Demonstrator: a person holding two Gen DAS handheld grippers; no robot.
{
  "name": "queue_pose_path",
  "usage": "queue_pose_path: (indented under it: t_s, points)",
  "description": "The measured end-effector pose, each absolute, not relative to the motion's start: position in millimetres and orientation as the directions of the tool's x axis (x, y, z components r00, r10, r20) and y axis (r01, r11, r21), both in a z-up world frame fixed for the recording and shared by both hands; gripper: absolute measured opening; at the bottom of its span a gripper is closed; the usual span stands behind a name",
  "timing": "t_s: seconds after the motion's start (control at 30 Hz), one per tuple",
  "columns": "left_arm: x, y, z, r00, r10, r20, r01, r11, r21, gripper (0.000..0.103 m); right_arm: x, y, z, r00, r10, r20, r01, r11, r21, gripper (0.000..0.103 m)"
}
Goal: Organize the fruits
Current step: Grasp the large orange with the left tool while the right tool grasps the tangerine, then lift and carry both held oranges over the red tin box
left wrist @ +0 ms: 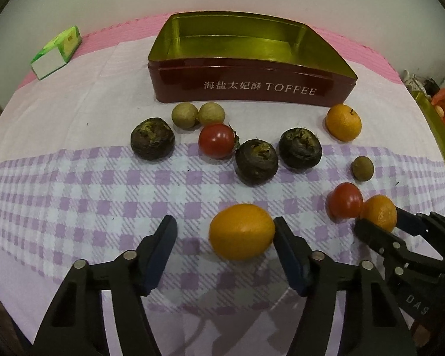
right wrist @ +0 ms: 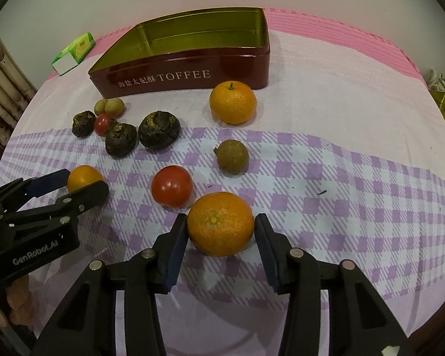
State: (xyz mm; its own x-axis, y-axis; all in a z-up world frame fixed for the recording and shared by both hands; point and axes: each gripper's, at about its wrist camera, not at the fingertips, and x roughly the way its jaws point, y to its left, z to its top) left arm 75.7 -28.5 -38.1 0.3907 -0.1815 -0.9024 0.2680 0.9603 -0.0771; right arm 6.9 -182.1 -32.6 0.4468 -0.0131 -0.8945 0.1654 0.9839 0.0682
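A red TOFFEE tin [left wrist: 252, 86] [right wrist: 175, 78] stands open and empty at the back. My left gripper [left wrist: 225, 228] is open around an orange kumquat [left wrist: 241, 231] that lies on the cloth; the kumquat touches the right finger. It also shows in the right wrist view [right wrist: 83, 178]. My right gripper [right wrist: 221, 225] is open around a mandarin [right wrist: 221, 224] [left wrist: 379, 212], both pads close to its sides. A tomato [right wrist: 171, 186] [left wrist: 344, 201] lies beside it.
Loose on the checked cloth: another mandarin [left wrist: 343, 122] [right wrist: 233, 102], three dark water chestnuts [left wrist: 152, 138], a second tomato [left wrist: 217, 140], two pale longans [left wrist: 198, 114] and a darker longan [right wrist: 232, 157]. A green-white carton [left wrist: 56, 52] sits back left.
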Motion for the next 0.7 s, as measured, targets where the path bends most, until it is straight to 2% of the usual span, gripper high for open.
queue_pose_path:
  t_s: [0.4,0.7]
  points:
    - [81.1,-24.9,-39.1,0.381,-0.223,-0.897,0.307,0.946,-0.105,0.043,7.8,-182.2,-33.3,0.448,-0.013,-0.894,0.164,0.984,0.068,0.043]
    - [74.1,-31.9,-38.2,0.385,-0.226,-0.895,0.305,0.946,-0.107,0.042,7.4,-181.4,-33.2,0.447,-0.014,-0.895,0.161,0.985,0.065,0.043]
